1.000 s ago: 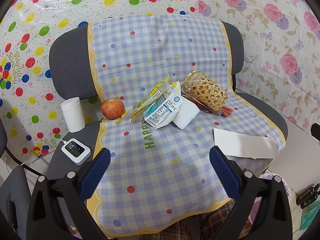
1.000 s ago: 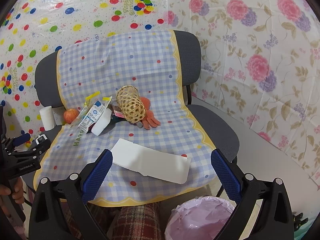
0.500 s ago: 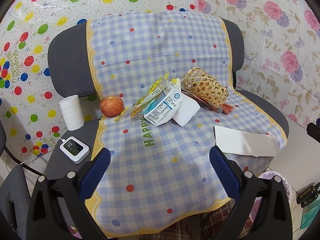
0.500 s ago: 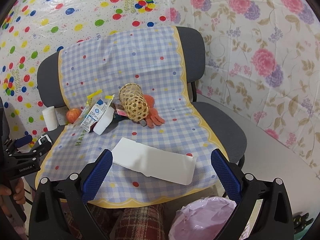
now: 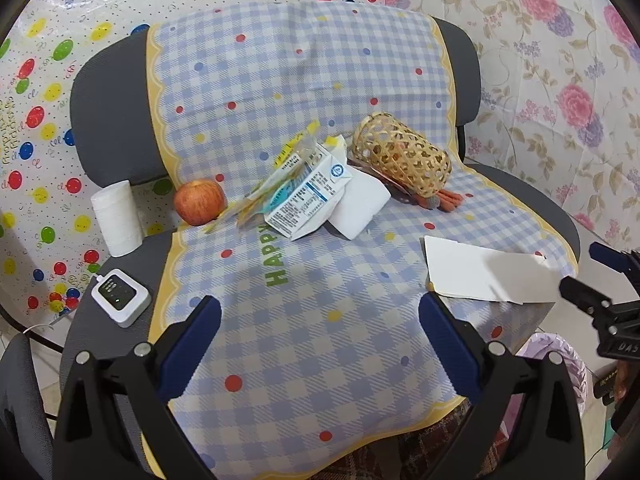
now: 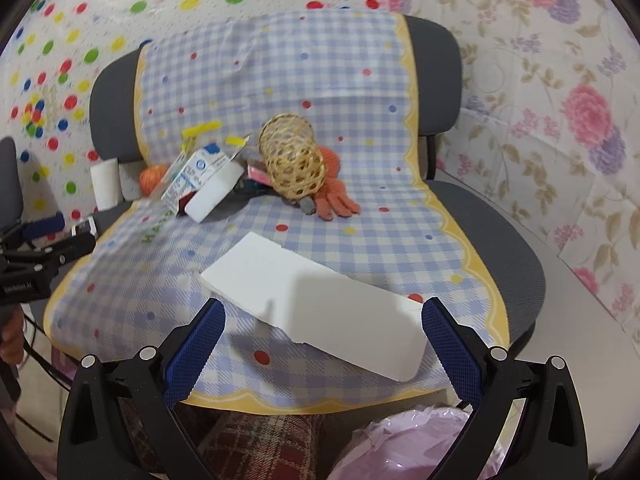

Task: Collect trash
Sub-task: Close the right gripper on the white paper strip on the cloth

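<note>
Both tongs [image 5: 320, 328] [image 6: 324, 332] spread, right over white paper [image 6: 316, 300]

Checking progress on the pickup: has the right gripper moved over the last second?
Yes. The right gripper has come forward and down toward the white box, which now sits larger and partly between its open fingers, against the chair.

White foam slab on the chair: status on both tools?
Left tool open, empty. Right tool open, empty, over white foam slab, not gripping. Slab flat on checked cloth, nothing blocking it.
</note>
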### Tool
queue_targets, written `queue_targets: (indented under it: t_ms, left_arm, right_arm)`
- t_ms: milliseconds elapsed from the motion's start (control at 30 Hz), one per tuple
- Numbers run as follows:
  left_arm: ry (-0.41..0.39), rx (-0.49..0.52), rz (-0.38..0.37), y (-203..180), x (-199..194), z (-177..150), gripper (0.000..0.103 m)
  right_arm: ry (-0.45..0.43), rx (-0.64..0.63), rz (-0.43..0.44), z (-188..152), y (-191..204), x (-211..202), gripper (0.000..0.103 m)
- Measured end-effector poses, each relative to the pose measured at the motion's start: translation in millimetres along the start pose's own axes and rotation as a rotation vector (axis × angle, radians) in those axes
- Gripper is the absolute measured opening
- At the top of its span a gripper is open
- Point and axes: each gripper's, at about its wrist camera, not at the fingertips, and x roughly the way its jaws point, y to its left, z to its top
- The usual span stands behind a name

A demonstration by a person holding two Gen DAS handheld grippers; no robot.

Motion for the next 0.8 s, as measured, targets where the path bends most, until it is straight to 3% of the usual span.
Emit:
queue_targets:
  t_ms: [267, 467, 600, 800]
  left_arm:
    - [0.006, 0.027, -0.004, -11, 16, -2, 0.096]
    - [0.019, 0.023, 0.005, -11, 26, -2, 0.096]
    - [0.027, 0.018, 0.01, -9, 30, -2, 0.096]
    - [0.036, 0.009, 0.007, -8, 36, -1, 0.096]
  right_arm:
    - [0.065, -0.034, 0.081, -11, 8, 38, 0.092]
    - [0.122, -0.11, 0.07, -15, 11, 64, 0.092]
    - [0.122, -0.148, 0.036, -19, 15, 76, 0.091]
    - [0.091, -0.09, 0.09, -15, 9, 86, 0.089]
